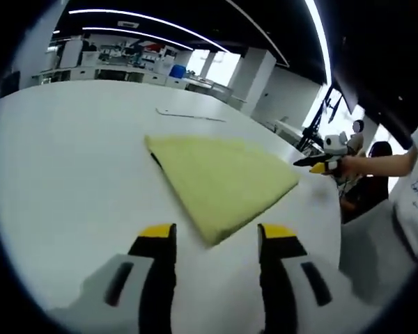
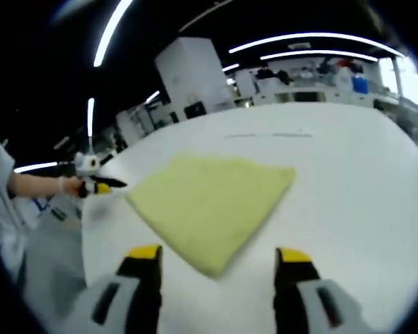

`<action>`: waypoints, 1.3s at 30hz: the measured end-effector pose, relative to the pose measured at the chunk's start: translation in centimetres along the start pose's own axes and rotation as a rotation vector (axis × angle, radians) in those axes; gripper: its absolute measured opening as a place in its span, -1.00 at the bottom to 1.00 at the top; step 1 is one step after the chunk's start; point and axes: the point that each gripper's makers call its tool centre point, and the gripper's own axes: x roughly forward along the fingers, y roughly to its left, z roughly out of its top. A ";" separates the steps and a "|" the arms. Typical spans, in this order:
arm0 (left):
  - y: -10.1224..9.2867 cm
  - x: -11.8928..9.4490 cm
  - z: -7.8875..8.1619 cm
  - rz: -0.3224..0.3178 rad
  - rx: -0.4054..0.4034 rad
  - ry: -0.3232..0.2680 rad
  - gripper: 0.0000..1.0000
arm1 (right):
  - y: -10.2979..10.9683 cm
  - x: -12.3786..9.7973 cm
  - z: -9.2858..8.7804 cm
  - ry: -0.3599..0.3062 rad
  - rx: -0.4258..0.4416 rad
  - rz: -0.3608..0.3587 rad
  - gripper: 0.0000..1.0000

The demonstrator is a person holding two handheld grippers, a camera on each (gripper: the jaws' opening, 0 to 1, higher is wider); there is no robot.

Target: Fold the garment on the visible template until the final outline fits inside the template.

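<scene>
- The garment (image 1: pixel 219 184), a yellow-green cloth already folded flat into a rough four-sided shape, was seen at the middle of the left gripper view, lying on the white counter (image 1: pixel 70 174).
- The left claw (image 1: pixel 216 240) was held open and empty at the bottom of that frame, its jaws just short of the near corner of the cloth.
- The right claw (image 2: pixel 219 261) was likewise open, with nothing gripped, at the bottom of the right gripper view.
- A thin line, possibly the template's edge (image 1: pixel 191 115), was made out beyond the cloth; its full outline could not be told.
- A further pinch was judged risky: the near corner could be dragged and the fold opened.
</scene>
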 end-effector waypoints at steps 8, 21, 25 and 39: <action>-0.3 -0.2 -0.4 0.032 -0.035 -0.014 -0.43 | 0.4 0.0 -1.4 0.029 -0.055 -0.012 -0.23; 0.3 0.1 -1.8 0.076 -0.046 0.006 -0.67 | -0.2 0.8 -2.5 0.029 -0.042 -0.010 -0.85; 0.5 0.2 -1.6 0.081 -0.056 -0.001 -0.69 | -0.1 1.0 -2.5 0.025 -0.030 -0.004 -0.84; 0.2 0.9 -1.6 0.060 -0.052 -0.005 -0.74 | 0.4 1.4 -2.8 0.009 0.008 0.011 -1.00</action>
